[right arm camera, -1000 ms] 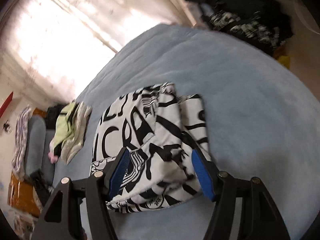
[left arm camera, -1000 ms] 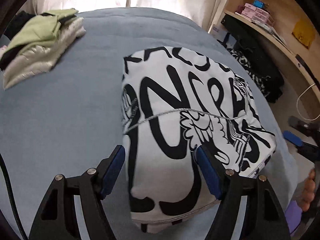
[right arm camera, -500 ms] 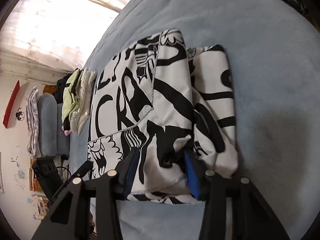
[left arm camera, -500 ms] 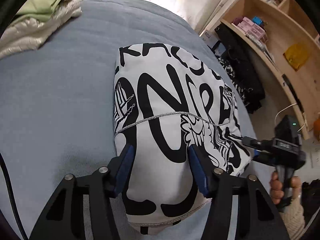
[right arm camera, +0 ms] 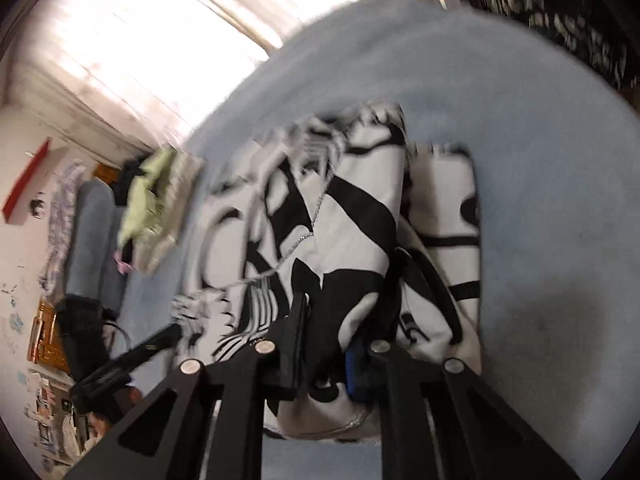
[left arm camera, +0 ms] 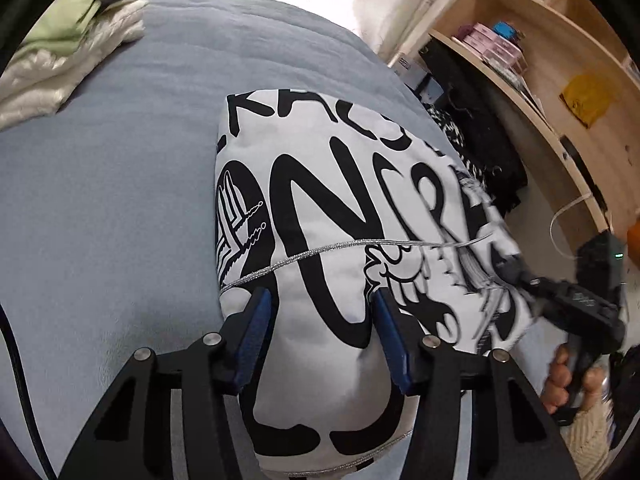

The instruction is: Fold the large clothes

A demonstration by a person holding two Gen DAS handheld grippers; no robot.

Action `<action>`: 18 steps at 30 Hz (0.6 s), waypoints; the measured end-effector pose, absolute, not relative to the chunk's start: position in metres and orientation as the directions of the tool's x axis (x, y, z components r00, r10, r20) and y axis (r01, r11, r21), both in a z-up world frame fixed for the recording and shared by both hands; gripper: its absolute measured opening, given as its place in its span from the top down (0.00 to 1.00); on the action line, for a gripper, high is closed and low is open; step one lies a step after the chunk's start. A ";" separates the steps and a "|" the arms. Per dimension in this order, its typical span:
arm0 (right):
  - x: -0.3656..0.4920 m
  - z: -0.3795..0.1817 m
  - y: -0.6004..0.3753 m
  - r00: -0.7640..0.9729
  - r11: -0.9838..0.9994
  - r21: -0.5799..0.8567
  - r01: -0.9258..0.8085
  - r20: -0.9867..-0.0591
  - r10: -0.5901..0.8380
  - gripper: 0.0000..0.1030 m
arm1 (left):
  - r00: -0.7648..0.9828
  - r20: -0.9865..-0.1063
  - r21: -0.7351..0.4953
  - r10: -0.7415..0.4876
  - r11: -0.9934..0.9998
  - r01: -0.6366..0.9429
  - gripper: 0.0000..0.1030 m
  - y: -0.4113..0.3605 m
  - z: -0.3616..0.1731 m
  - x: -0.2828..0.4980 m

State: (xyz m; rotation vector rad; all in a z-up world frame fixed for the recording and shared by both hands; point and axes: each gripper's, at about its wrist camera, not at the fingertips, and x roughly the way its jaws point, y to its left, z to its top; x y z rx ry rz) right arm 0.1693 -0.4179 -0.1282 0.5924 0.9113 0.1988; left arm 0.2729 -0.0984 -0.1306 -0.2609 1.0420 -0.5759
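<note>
I had the black-and-white printed garment [left arm camera: 320, 216] lying folded on the blue bed [left arm camera: 104, 208], well apart from the stack of green and cream clothes [left arm camera: 68, 44] at the far end of that bed. A second before, my left gripper [left arm camera: 322, 332] had stood wide over the near end of the garment with its fingers [left arm camera: 256, 332] clear of the cloth; half a second later the gap was narrower, and now the blue pads sat at a middling width with the thick near fold bulging up between them, touching on both sides but, as I judged it, not yet pinched flat. My right gripper [right arm camera: 324, 356] had changed more. Its fingers [right arm camera: 294, 344] had gone from wide apart over the garment's right side to drawn in narrow, with a bunched wad of the printed cloth caught between them. That view was smeared with motion, and the cloth near the right gripper looked pulled up and rumpled instead of lying flat. In the left view, too, the right side of the garment was blurred where the right gripper met it.

I took this to mean the folding itself was largely over: the garment was already a compact bundle, and both sets of fingers were closing on it to lift it off the bed. The stack at the bed's far end looked the likely place for it, though that was only my guess.
</note>
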 end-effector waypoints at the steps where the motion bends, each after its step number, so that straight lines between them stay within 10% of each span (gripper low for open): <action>1: 0.159 -0.121 -0.419 0.632 0.826 0.558 0.080 -0.669 0.391 0.87 | 0.379 -0.742 -0.443 -0.553 0.829 0.343 0.51 -0.104 -0.129 0.271; 9: 0.153 -0.172 -0.431 0.587 0.832 0.520 0.193 -0.741 0.327 0.87 | 0.443 -0.809 -0.175 -0.386 0.878 0.445 0.52 -0.154 -0.142 0.262; 18: 0.162 -0.156 -0.421 0.539 0.870 0.451 0.201 -0.792 0.286 0.77 | 0.407 -0.793 -0.270 -0.453 0.861 0.432 0.46 -0.141 -0.133 0.265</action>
